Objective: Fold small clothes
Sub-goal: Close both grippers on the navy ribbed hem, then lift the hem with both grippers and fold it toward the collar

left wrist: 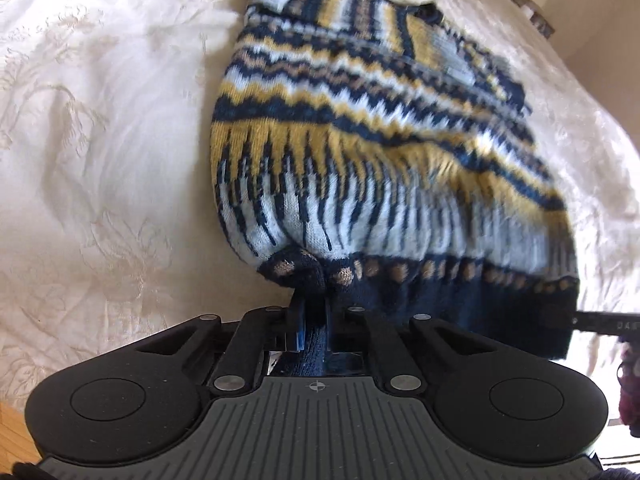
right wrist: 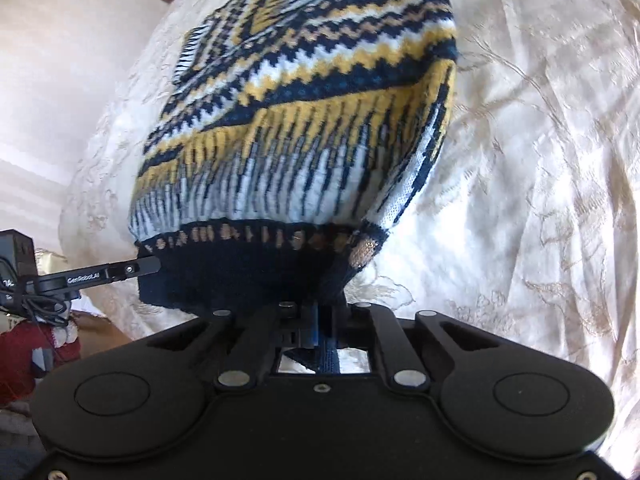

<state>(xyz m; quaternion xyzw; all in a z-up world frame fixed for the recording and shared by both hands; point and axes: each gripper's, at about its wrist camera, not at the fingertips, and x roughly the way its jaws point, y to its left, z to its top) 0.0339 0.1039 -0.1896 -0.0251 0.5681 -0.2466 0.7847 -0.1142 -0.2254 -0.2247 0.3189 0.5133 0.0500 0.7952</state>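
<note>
surface: bed w/ cream embroidered cover (left wrist: pixel 100 140) | on it: patterned knit sweater (left wrist: pixel 360 140), far end resting

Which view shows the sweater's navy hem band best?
The right wrist view: the navy hem band spans nearly its full width in sharp focus, with both grippers' fingers clamped on it. The left wrist view shows the band blurred, running off toward the right.
</note>
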